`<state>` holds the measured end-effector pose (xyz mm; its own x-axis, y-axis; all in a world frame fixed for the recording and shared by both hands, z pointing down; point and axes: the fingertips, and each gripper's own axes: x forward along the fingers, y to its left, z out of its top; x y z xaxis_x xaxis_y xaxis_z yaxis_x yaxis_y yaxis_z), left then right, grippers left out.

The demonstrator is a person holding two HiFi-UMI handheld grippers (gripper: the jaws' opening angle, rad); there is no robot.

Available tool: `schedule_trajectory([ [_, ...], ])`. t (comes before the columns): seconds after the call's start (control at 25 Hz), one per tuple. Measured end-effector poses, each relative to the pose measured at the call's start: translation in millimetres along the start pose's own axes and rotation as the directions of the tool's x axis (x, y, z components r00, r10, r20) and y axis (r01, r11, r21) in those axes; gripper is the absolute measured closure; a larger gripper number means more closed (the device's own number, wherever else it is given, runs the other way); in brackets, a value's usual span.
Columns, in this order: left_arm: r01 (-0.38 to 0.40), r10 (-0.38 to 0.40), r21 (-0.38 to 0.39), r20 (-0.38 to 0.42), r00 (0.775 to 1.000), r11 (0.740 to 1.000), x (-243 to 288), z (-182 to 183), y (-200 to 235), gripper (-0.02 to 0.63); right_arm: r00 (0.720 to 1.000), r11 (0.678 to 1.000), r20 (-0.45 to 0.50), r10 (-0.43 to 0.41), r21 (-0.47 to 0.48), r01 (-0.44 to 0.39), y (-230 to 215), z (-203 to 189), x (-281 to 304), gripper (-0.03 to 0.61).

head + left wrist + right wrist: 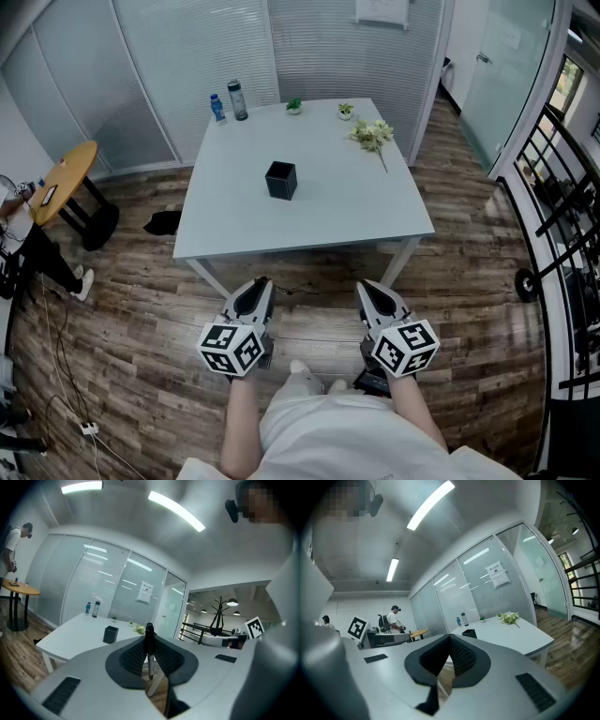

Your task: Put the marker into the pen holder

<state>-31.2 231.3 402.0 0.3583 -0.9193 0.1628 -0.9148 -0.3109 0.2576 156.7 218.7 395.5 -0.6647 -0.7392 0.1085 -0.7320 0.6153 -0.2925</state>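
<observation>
A black square pen holder (280, 180) stands near the middle of the white table (375, 220); it also shows in the left gripper view (110, 634) and the right gripper view (469, 633). My left gripper (260, 286) hangs short of the table's near edge, above the wooden floor, shut on a dark marker (149, 654) that stands upright between its pads (136, 656). My right gripper (370, 289) hangs beside it, also off the table, shut with nothing in it (449, 637). Both point toward the table.
Two bottles (237, 99) stand at the table's far left corner. Two small potted plants (294, 106) and a flower sprig (373, 134) lie along the far edge. A round wooden side table (64, 180) stands to the left, a black railing (562, 216) to the right. A person (395, 620) stands far off.
</observation>
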Motion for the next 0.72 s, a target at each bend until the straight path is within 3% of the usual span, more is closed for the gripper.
schedule_trajectory([
  [0.72,-0.005,0.005,0.011,0.003,1.000,1.000,23,9,-3,0.561,1.000,1.000,0.004,0.001,0.014,-0.001,-24,10,7,0.563],
])
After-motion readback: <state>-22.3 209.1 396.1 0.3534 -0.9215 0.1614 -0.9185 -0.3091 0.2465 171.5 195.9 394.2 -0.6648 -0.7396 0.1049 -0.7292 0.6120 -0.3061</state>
